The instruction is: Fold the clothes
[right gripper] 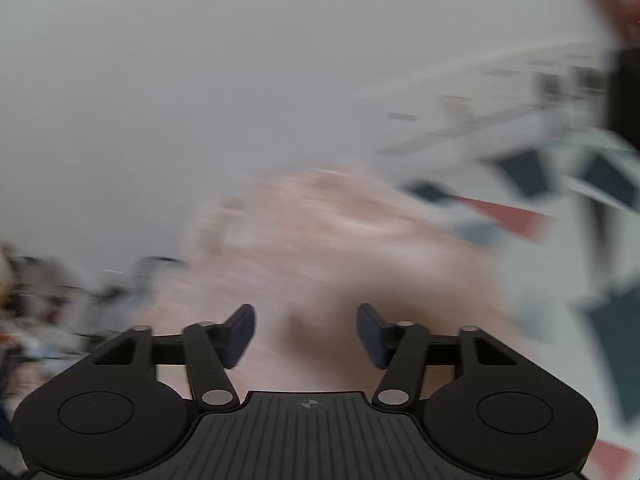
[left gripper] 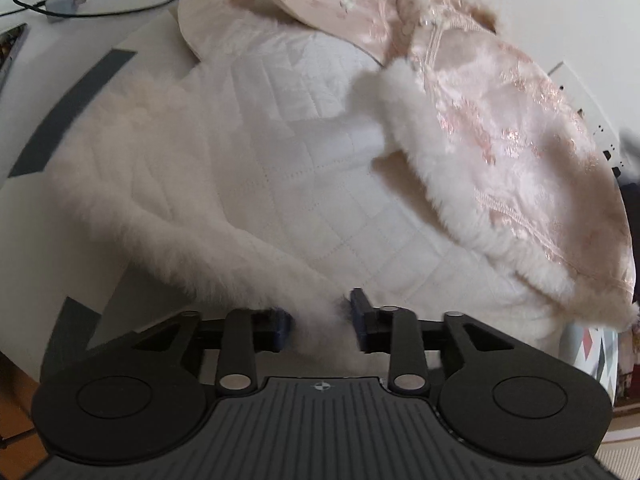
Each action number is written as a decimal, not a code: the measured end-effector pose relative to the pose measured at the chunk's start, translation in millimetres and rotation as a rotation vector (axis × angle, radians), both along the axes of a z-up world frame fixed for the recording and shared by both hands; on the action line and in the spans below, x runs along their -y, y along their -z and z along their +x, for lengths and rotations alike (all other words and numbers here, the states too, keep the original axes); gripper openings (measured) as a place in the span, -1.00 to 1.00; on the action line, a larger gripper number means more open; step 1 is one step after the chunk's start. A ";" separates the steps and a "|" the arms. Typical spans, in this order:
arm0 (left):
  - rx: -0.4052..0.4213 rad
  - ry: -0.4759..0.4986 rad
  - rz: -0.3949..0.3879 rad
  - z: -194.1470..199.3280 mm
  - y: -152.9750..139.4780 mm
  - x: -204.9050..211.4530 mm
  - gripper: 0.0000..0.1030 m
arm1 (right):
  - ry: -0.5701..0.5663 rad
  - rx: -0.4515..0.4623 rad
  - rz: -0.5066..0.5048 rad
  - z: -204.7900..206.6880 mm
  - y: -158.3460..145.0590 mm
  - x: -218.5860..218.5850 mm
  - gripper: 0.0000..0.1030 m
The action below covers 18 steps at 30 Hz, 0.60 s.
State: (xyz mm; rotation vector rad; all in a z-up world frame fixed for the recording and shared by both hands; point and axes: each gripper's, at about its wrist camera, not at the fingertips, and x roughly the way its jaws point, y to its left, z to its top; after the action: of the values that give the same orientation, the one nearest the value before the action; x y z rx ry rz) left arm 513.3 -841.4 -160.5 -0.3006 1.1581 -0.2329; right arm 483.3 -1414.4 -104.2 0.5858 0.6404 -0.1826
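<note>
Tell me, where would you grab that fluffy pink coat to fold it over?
Probably the fur-trimmed hem nearest the left gripper, from the near side. That edge lies flat on the table with the quilted lining spread open beyond it, and a tuft already sits between the parted fingers. The pink flap is already folded over at the right.

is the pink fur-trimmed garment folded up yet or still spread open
Partly folded. One pink brocade side of the garment is turned over onto the quilted white lining, but most of that lining still lies exposed, fur edge outward.
</note>
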 end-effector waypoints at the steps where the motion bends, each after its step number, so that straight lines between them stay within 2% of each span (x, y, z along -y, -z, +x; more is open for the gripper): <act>1: -0.005 0.000 0.005 1.4 0.7 0.2 -0.26 | 0.051 -0.028 -0.003 -22.5 10.4 4.3 0.17; 3: -0.019 -0.004 0.010 4.4 3.0 0.3 -0.26 | 0.127 -0.065 0.068 -61.0 31.7 8.9 0.13; 4: -0.022 -0.006 0.012 5.7 3.8 1.2 -0.26 | 0.120 -0.070 0.093 -71.1 40.8 5.2 0.11; 6: -0.019 0.002 0.028 8.1 4.3 4.9 -0.26 | 0.047 -0.087 0.069 -84.0 44.7 -13.4 0.10; 11: -0.010 0.050 0.102 13.3 4.9 19.5 -0.23 | -0.188 -0.147 -0.115 -68.8 48.4 -74.1 0.18; 13: -0.003 0.058 0.117 13.0 5.6 22.6 -0.23 | -0.230 -0.185 -0.125 -57.2 53.6 -88.7 0.17; 15: 0.004 0.051 0.109 11.1 7.3 21.1 -0.23 | -0.239 -0.265 -0.127 -49.8 68.8 -97.7 0.01; 16: 0.001 0.027 0.083 9.1 7.6 15.3 -0.23 | -0.228 -0.319 -0.162 -47.3 74.7 -101.7 -0.17; 17: -0.004 -0.002 0.051 6.5 7.7 7.9 -0.23 | -0.183 -0.369 -0.242 -46.7 78.2 -104.6 -0.18; 18: -0.009 -0.030 0.019 4.0 7.9 0.5 -0.23 | -0.131 -0.382 -0.288 -49.2 79.6 -104.7 -0.13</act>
State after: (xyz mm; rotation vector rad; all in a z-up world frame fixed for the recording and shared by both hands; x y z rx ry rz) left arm 517.4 -841.9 -168.3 -0.3026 1.1630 -0.1940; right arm 434.1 -1309.7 -183.8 0.2285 0.9994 -0.2613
